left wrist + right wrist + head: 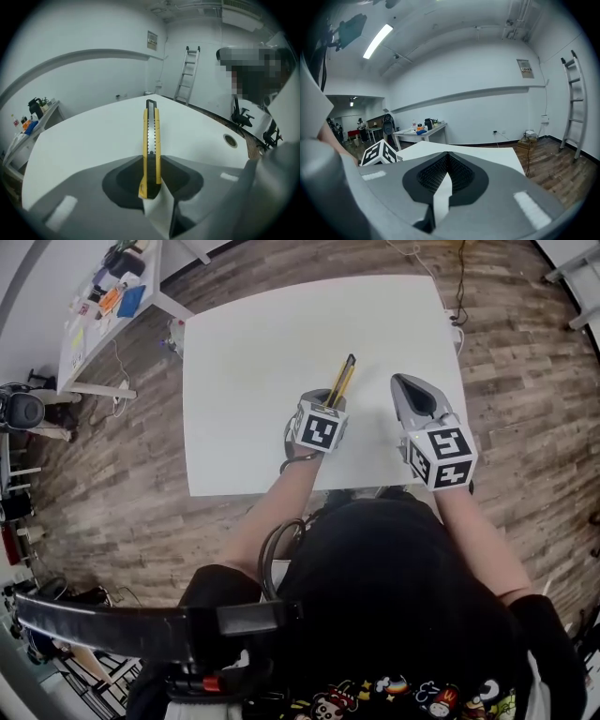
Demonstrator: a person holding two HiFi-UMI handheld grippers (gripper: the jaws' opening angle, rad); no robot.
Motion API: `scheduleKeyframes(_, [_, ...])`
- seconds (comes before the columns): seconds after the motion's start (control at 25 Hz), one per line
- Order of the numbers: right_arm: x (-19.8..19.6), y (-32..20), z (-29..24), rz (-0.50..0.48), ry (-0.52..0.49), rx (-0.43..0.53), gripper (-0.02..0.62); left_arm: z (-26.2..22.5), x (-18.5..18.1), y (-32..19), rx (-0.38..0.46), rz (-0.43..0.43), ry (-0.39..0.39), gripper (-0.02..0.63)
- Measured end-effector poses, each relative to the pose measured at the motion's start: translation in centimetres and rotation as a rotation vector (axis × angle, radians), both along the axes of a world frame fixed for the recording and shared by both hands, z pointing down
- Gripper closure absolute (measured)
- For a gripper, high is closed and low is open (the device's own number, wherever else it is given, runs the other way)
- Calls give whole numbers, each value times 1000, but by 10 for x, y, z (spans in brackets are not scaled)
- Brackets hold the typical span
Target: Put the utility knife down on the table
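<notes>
A yellow and black utility knife [340,381] is clamped in my left gripper [328,401], pointing away from me over the near middle of the white table [244,352]. In the left gripper view the utility knife [151,140] sticks straight out between the jaws of the left gripper [151,171], slanting down towards the tabletop [93,136]. I cannot tell whether its tip touches the table. My right gripper [406,385] hovers just to the right of the knife with its jaws together and nothing in them. In its own view, the right gripper [449,161] looks level across the room.
The table's near edge lies just under both grippers. A cable grommet [229,139] sits in the table to the right. A side table [103,296] with small items stands far left on the wooden floor. A ladder [187,70] and office chairs [241,117] stand beyond the table.
</notes>
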State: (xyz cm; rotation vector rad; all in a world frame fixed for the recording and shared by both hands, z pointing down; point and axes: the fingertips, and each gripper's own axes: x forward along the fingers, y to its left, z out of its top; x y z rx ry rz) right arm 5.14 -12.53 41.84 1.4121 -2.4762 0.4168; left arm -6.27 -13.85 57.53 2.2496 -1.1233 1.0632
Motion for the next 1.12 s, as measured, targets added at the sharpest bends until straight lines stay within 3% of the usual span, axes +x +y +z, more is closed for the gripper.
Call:
scheduleKeyframes(0.76, [15, 7, 16, 26, -16, -46, 575, 23, 22, -7, -19, 126, -127, 383])
scheduleKeyframes(1.12, [18, 8, 19, 36, -26, -59, 575, 30, 23, -5, -62, 125, -119, 383])
